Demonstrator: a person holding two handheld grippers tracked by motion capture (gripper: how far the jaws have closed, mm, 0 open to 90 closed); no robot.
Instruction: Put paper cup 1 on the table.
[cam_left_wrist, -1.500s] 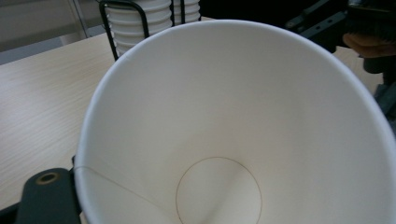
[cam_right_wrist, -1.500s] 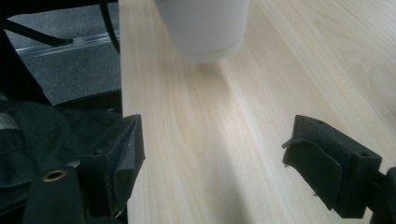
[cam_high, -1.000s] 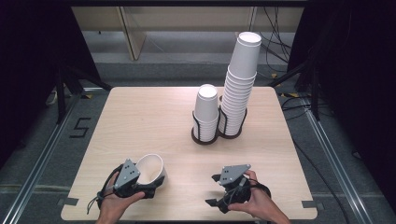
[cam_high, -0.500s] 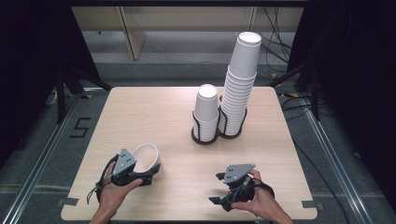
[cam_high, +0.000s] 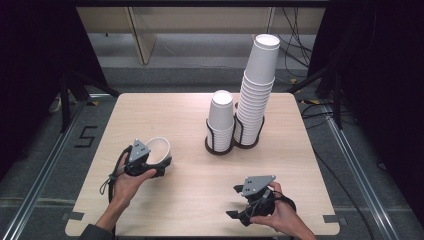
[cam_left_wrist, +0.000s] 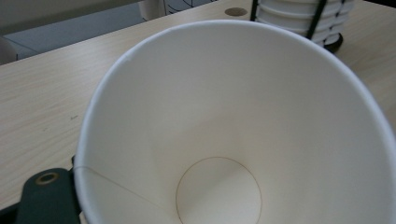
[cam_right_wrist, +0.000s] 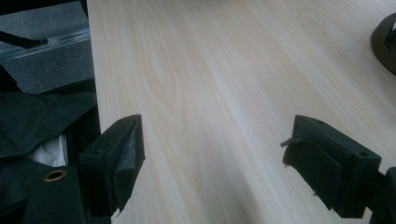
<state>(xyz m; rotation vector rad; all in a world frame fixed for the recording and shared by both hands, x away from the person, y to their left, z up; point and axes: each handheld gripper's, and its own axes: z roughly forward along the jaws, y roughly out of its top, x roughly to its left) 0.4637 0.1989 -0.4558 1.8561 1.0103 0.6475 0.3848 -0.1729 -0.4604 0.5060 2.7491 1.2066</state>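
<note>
A white paper cup (cam_high: 158, 149) is held in my left gripper (cam_high: 152, 162), which is shut on it at the table's left front; the cup tilts with its mouth facing up and toward the stacks. In the left gripper view the cup's inside (cam_left_wrist: 233, 140) is right in front of the camera. Two cup stacks stand in black wire holders: a short one (cam_high: 221, 118) and a tall one (cam_high: 257, 85) just right of it. My right gripper (cam_high: 237, 208) rests near the front right edge, jaws wide apart with only bare tabletop between its fingertips (cam_right_wrist: 212, 154).
The light wooden table (cam_high: 165, 107) has open surface on its left and middle. In the left gripper view the short stack's holder (cam_left_wrist: 303, 18) shows ahead. The table's front edge runs close beside my right gripper (cam_right_wrist: 93, 93). Dark floor, cables and stands surround the table.
My left gripper has carried the cup away from the front edge, farther onto the table, and lifted it a little. The right gripper has stayed where it was.
</note>
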